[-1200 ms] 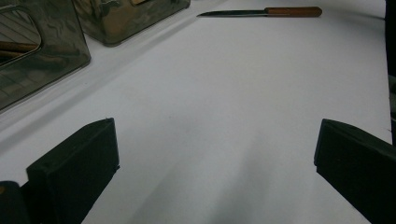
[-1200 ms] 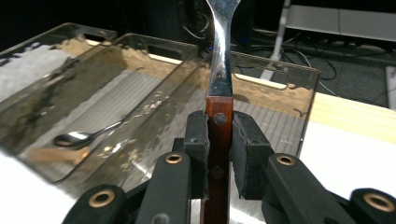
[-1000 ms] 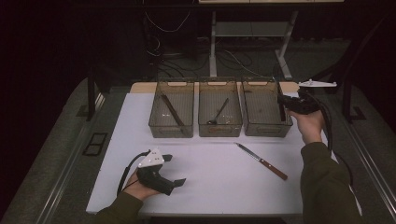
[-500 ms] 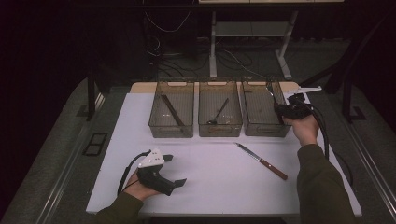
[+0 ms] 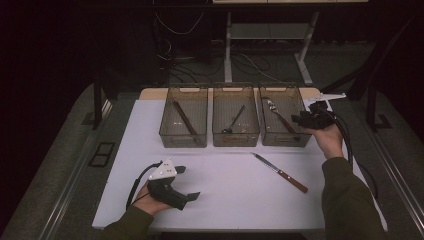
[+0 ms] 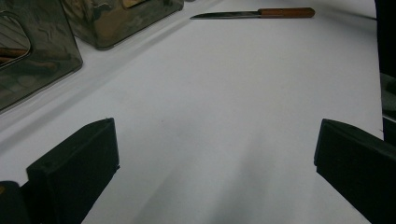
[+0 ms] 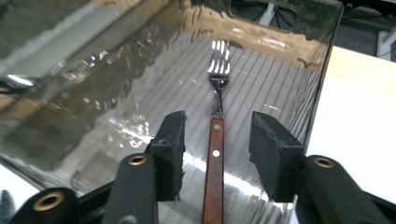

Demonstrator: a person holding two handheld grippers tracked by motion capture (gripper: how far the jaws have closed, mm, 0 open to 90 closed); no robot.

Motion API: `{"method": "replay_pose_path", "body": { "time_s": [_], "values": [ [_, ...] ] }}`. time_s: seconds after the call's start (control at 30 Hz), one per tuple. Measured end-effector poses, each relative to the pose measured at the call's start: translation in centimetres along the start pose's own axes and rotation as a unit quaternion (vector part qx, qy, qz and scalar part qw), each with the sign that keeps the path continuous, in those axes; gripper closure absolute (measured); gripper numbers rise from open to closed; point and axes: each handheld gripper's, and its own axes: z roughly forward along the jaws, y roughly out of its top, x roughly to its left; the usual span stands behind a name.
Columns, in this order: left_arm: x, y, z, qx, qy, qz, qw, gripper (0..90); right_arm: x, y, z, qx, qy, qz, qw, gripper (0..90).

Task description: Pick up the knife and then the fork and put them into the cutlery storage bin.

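The fork [image 7: 215, 135] is lying in the rightmost bin [image 5: 295, 97], its handle end cut off below the right tool [image 7: 215, 154], whose jaws have just been opening and are now flanking it untouched. The left tool [image 5: 186, 183] is gaping wide, unmoved since before.

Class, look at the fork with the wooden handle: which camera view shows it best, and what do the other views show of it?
The right gripper view: the fork lies close up between the open right gripper, tines and rivets plain. The high view shows it small inside the right-hand bin.
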Motion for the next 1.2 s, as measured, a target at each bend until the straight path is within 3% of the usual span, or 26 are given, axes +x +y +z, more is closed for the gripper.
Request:
{"method": "replay_pose_path", "body": {
  "time_s": [0.2, 0.33, 0.7, 1.2],
  "values": [
    [0.0, 0.0, 0.0, 0.002, -0.003, 0.004, 1.0, 0.0, 0.3, 0.0, -1.8, -0.017, 0.03, 0.023, 0.9991, 46.1],
    [-0.1, 0.0, 0.0, 0.001, -0.003, 0.003, 1.0, 0.0, 0.9, -0.3, -3.1, -0.021, 0.047, 0.018, 0.9985, 41.8],
    [-0.1, 0.0, 0.1, 0.003, -0.005, 0.004, 1.0, 0.0, 3.5, -2.0, -5.3, -0.015, 0.086, -0.017, 0.996, 34.7],
    [-0.1, 0.0, 0.1, 0.005, -0.005, 0.005, 1.0, 0.0, 6.4, -5.3, -5.7, 0.025, 0.112, -0.052, 0.992, 34.0]
  ]
}}
